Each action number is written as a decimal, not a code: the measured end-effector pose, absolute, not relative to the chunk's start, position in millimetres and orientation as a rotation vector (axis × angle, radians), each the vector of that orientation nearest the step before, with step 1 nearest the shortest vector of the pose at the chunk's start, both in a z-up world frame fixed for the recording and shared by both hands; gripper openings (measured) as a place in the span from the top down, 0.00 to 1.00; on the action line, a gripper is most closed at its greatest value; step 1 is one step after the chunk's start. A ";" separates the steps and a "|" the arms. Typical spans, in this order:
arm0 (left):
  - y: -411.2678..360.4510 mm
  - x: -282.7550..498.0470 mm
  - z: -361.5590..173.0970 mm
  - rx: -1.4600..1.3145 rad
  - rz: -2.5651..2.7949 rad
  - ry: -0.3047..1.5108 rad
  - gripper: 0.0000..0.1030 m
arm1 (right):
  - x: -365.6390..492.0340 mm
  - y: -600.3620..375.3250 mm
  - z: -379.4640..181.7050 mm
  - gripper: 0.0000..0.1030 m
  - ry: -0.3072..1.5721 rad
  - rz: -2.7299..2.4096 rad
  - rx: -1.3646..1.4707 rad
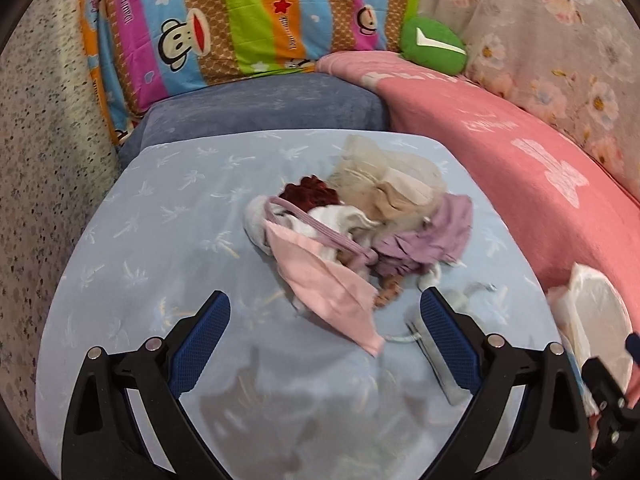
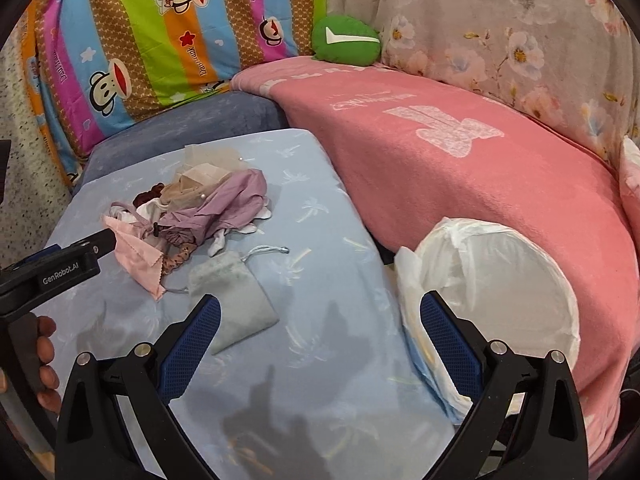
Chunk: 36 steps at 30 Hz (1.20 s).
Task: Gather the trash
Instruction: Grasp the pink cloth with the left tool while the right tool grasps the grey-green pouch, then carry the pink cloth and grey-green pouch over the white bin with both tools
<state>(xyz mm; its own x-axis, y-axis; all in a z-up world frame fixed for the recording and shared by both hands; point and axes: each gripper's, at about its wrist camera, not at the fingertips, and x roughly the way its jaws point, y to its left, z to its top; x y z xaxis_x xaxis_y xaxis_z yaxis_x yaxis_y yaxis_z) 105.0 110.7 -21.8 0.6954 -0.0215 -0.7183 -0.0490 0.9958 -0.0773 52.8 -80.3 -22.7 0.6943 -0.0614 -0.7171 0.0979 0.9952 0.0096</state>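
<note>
While both tongs (image 1: pixel 325 322) (image 2: pixel 320 326) were wide apart and empty, the scraps (image 1: pixel 352 224) lay uncollected; the bag (image 2: pixel 496 280) waited nearby.

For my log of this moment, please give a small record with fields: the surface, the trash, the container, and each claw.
surface: light blue cushion
trash: pile of cloth scraps; grey drawstring pouch lying apart from the pile
container: white bag-lined bin, open, between cushion and pink blanket
left claw: open, holding nothing, near pile
right claw: open, holding nothing
</note>
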 end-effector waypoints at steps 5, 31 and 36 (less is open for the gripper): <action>125.1 126.0 -32.7 -0.095 -0.002 0.806 0.11 | 83.4 -63.6 -49.4 0.10 0.855 -0.035 0.088; 139.0 132.4 -47.1 -0.197 -0.217 0.875 0.97 | 106.1 -20.4 -102.3 0.94 0.981 0.049 0.021; 125.3 122.5 -20.1 -0.174 -0.257 0.819 0.97 | 93.8 -26.1 -69.3 0.95 0.898 0.038 0.011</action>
